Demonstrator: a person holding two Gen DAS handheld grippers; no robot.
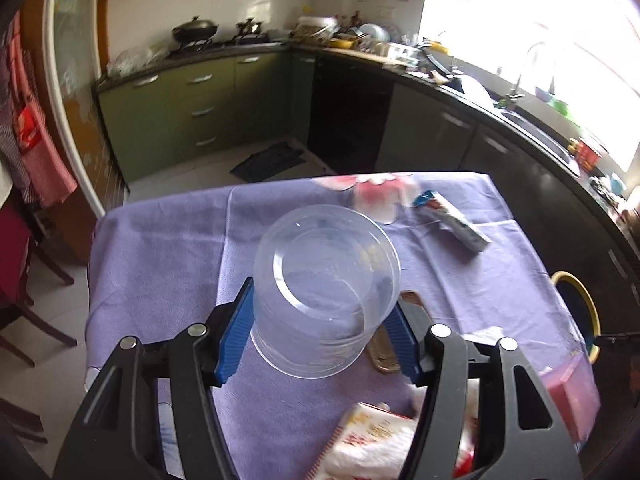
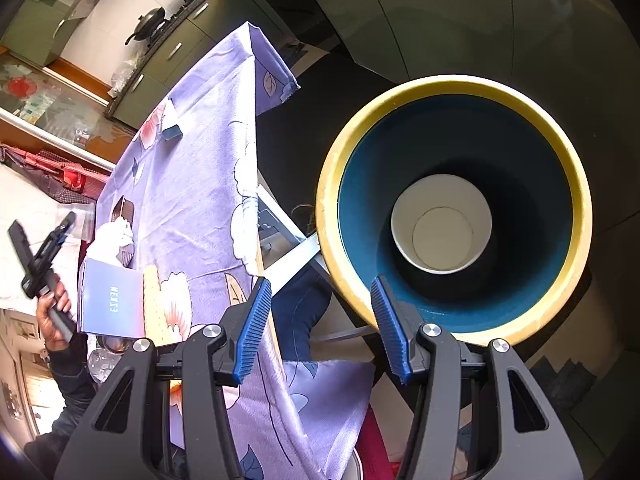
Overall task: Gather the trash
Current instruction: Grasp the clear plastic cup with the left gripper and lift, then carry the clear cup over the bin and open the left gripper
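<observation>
The left gripper (image 1: 324, 320) pinches a clear plastic tub (image 1: 326, 290) across its round wall, blue pads pressed on either side, the tub lifted off the purple-clothed desk (image 1: 168, 248) and tipped so its mouth faces back toward the gripper. The bin (image 2: 454, 208), blue inside with a yellow rim, stands on the floor just off the desk's right edge; from the tub it lies to the right and lower, so the carry looks to be sideways past that edge, then down. The right gripper (image 2: 320, 328) hangs over the bin's near rim with its jaws spread and nothing between them; it is far nearer the bin than the left. A white paper cup (image 2: 442, 224) already sits upright at the bin's bottom.

Beyond the tub from the bin's side, a toothpaste-like box (image 1: 456, 226) lies on the desk, its long axis slanting away; its print is too blurred to read. A bluish box (image 2: 112, 300) nearer the person carries pale letters, seemingly "NEXT3", though I cannot be sure.
</observation>
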